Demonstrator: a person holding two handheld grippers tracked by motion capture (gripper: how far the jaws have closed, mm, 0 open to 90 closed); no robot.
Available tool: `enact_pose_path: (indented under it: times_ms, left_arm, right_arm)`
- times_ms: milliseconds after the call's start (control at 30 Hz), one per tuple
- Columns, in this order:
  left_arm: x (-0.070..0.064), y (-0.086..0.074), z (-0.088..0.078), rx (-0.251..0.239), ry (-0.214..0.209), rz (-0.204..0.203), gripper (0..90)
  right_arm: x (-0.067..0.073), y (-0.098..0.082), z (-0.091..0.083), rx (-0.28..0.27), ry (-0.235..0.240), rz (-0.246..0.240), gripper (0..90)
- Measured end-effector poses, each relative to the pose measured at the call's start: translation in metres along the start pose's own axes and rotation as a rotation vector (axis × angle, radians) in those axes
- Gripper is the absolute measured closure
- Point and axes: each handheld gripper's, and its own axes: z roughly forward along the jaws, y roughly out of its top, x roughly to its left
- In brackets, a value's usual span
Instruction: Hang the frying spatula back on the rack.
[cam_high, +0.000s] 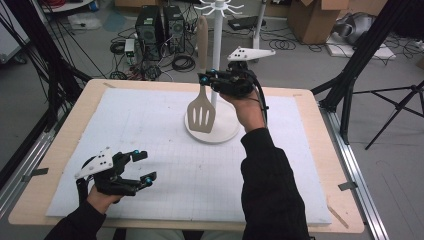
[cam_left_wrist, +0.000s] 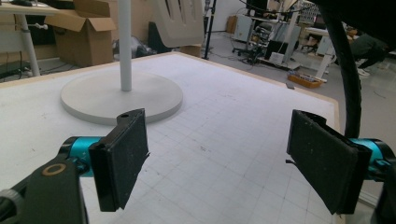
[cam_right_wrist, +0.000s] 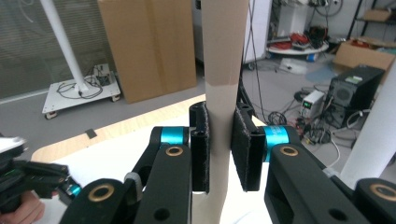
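Spatula (cam_high: 202, 107) hangs upright at frame centre, right gripper (cam_high: 206, 78) clamping its handle beside the stand (cam_high: 216, 60), probably for hooking; left gripper (cam_high: 143, 166) spread, empty.

Left hand-held gripper (cam_high: 141, 166) low, jaws apart, right hand-held gripper (cam_high: 204, 76) raised, clamped

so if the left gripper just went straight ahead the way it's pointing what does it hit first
Most likely the white round base of the hook stand, ahead and a bit left of the open left gripper. Only bare white mat lies between. If it tracks dead centre it may pass just right of the base; depth is unclear.
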Motion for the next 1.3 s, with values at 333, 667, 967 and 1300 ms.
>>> enact_pose_path:
  times_ms: [333, 667, 967, 1300]
  left_arm:
    - [0.0, 0.001, -0.002, -0.018, -0.005, -0.004, 20.8]
    - [-0.001, 0.001, -0.002, -0.017, -0.01, -0.003, 20.9]
    - [-0.001, 0.001, -0.003, -0.018, -0.007, -0.001, 21.0]
    - [-0.001, 0.001, -0.003, -0.017, -0.006, -0.001, 21.1]
  right_arm:
    - [-0.014, 0.006, 0.012, 0.022, -0.037, 0.044, 78.2]
    - [-0.024, 0.003, 0.016, 0.02, -0.061, 0.071, 78.2]
    - [-0.028, 0.0, 0.011, 0.014, -0.115, 0.104, 78.2]
    - [-0.029, -0.007, 0.002, -0.019, -0.157, 0.088, 66.1]
